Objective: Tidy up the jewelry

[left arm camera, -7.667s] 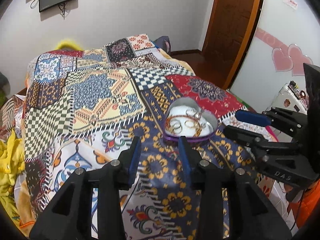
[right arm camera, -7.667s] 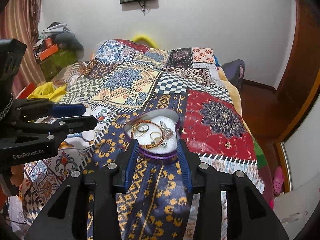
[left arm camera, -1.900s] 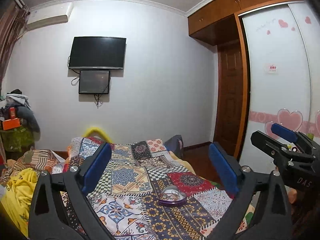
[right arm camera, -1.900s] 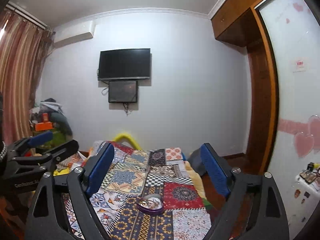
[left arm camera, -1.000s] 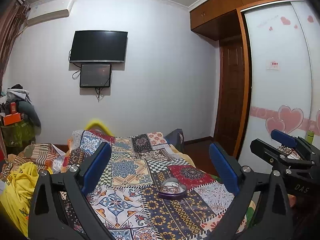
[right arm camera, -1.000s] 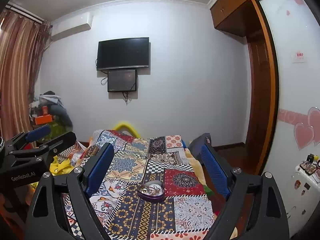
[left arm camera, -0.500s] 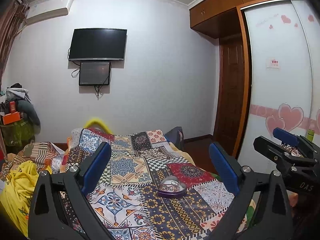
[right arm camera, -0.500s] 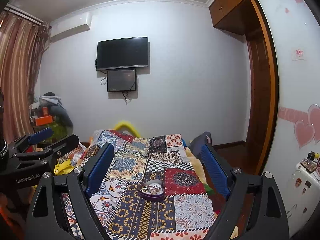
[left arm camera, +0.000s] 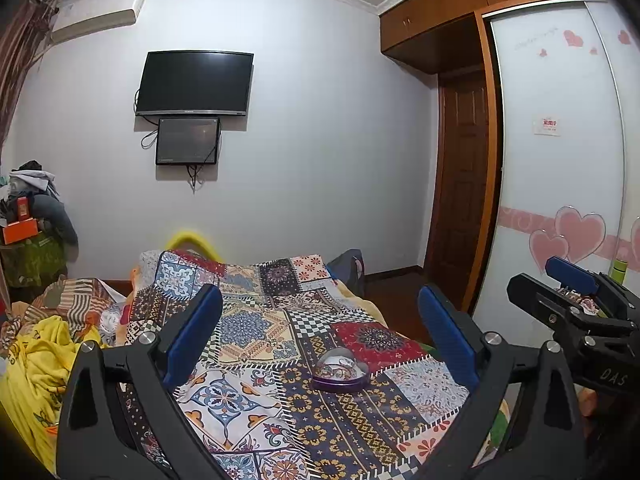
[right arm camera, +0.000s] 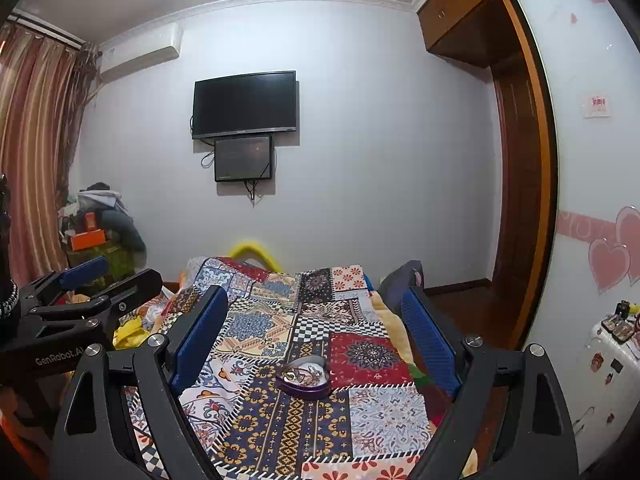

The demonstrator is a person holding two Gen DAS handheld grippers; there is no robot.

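A home bedroom: quilt-covered bed (right arm camera: pixel 304 344), wall-mounted television (right arm camera: pixel 245 104), heart-decorated wardrobe door (left arm camera: pixel 560 184), striped curtains (right arm camera: pixel 32 152).

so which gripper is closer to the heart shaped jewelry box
Hard to call; both hang well back, open. The heart box sits centred ahead of the right gripper, slightly right of centre for the left gripper.

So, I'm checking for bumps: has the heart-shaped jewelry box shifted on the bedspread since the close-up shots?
No. The heart-shaped jewelry box sits on the same navy-and-gold patch beside the red medallion square; only the cameras pulled back.
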